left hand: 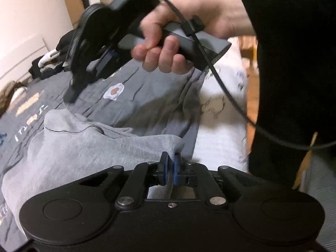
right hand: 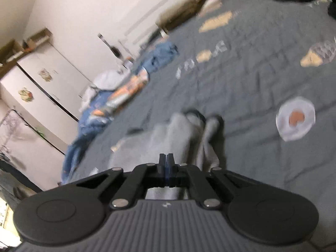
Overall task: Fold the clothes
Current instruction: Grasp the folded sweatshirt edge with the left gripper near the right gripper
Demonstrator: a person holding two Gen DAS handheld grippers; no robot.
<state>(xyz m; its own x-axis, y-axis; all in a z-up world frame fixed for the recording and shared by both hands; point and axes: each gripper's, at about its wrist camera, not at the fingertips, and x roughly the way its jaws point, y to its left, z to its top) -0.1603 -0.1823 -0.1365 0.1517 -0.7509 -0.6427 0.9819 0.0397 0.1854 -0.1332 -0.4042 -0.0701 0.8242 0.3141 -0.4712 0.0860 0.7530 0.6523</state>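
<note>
A soft light-grey knit garment [left hand: 88, 147] is spread on the near part of the grey printed quilt [left hand: 151, 96]. Its near corner is pinched by the left gripper [left hand: 170, 163], seemingly for lifting into a fold. The right gripper [right hand: 166, 159] is pressed together above the cloth, apparently empty.

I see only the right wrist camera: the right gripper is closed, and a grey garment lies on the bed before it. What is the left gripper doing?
Observer: The left gripper is shut on an edge of the grey garment.
Operator: How does my right gripper look from there?
Observer: The right gripper points down just beyond the garment's far fold; the blur hides any contact.
Operator: Is anything near it?
Observer: A black cable runs from its handle past a black sleeve.
</note>
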